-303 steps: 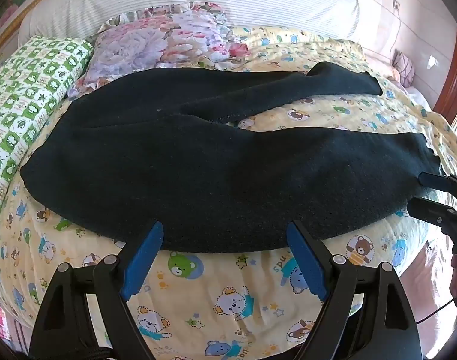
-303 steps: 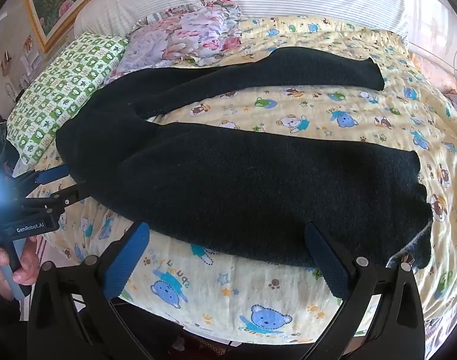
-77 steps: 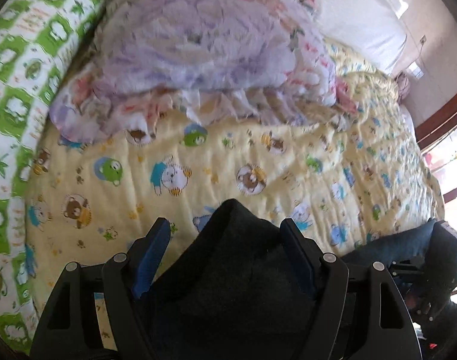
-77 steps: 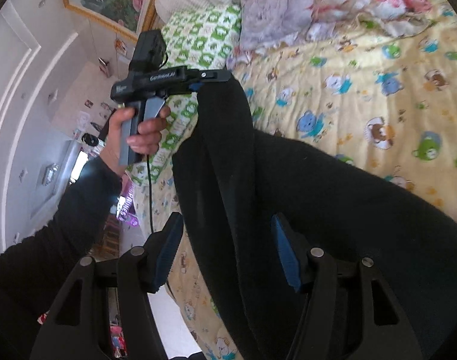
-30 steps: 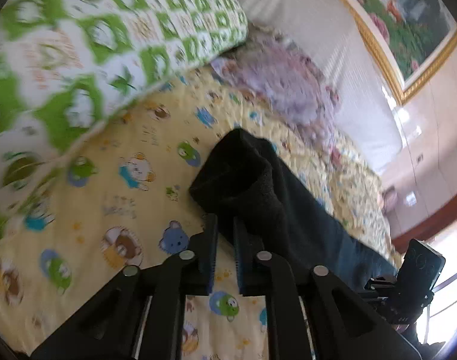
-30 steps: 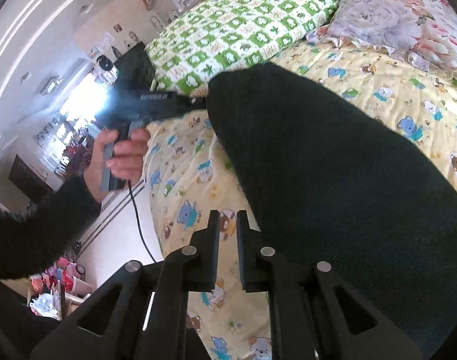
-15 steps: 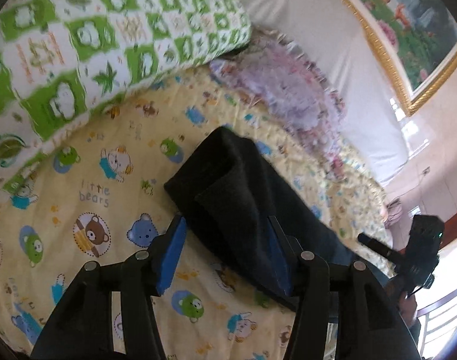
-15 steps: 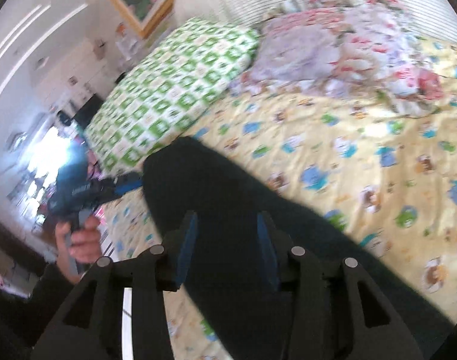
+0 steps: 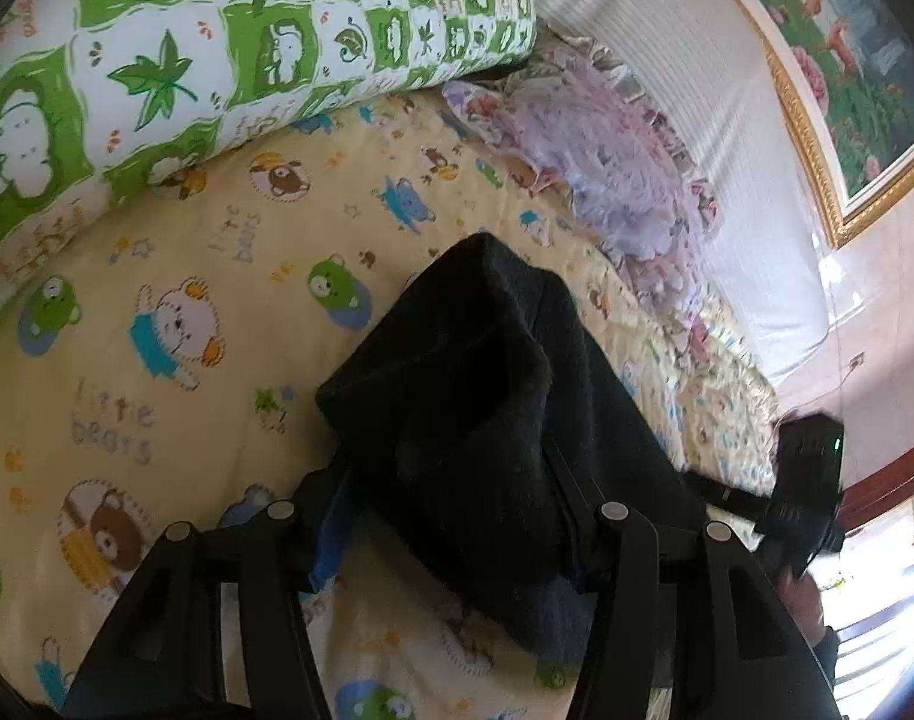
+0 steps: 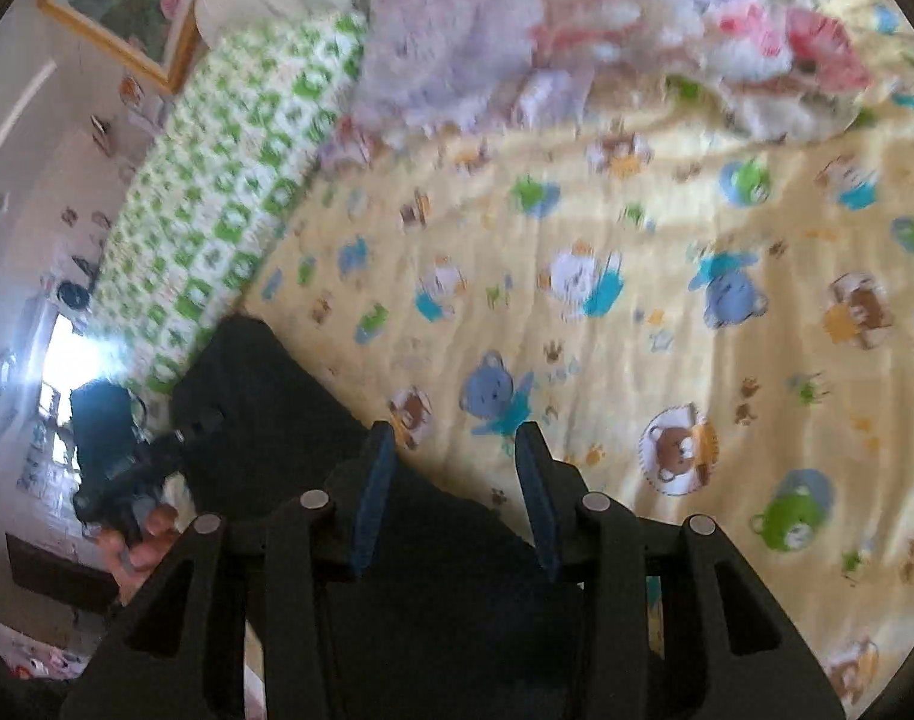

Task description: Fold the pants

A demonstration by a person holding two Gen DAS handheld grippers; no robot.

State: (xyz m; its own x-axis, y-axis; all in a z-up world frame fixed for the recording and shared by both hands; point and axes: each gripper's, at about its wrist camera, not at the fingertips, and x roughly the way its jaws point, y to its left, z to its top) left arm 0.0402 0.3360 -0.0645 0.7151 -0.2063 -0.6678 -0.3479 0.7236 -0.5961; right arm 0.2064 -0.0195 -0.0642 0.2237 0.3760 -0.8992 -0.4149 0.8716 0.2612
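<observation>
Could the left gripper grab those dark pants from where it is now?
Probably yes. The left gripper is open, and a bunched end of the pants already sits between its jaws on the yellow bear quilt. Nothing blocks it; closing should catch the cloth.

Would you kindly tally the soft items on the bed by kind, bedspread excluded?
Pants: 1, the dark pants.
Pillows: 2, the green checked pillow and the floral pillow.
Total: 3.
</observation>
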